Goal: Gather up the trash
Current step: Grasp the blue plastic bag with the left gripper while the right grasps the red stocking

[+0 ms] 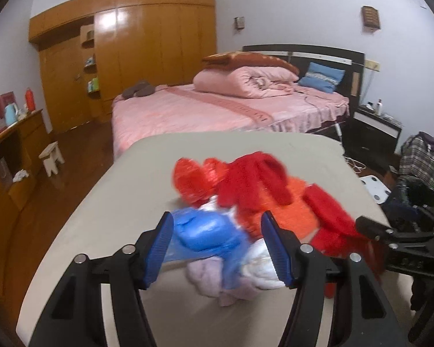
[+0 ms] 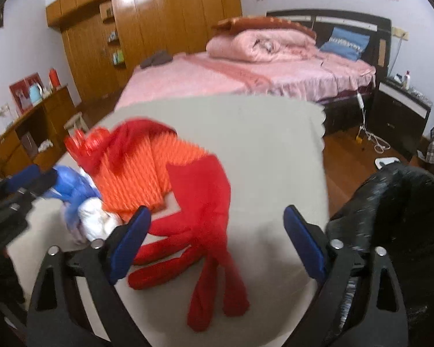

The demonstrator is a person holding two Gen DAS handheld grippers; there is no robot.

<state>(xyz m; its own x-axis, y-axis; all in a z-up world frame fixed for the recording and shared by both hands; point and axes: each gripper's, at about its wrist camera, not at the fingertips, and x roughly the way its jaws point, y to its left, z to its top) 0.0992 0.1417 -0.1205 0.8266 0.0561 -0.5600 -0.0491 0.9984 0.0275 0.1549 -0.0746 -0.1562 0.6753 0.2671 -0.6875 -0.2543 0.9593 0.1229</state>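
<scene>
A heap of trash lies on the beige table. It holds a blue plastic bag, white crumpled paper, a lilac wad, an orange net and red plastic bags. My left gripper is open, and the blue bag and white paper sit between its blue pads. My right gripper is open wide over the red bag, whose twisted handles trail toward the near edge. A black trash bag sits just right of it. Each gripper shows at the edge of the other's view.
Behind the table stands a pink bed with a folded quilt and a blue pillow. A wooden wardrobe fills the back wall. A sideboard with a kettle and a small stool are at left. A dark nightstand and a plaid bag are at right.
</scene>
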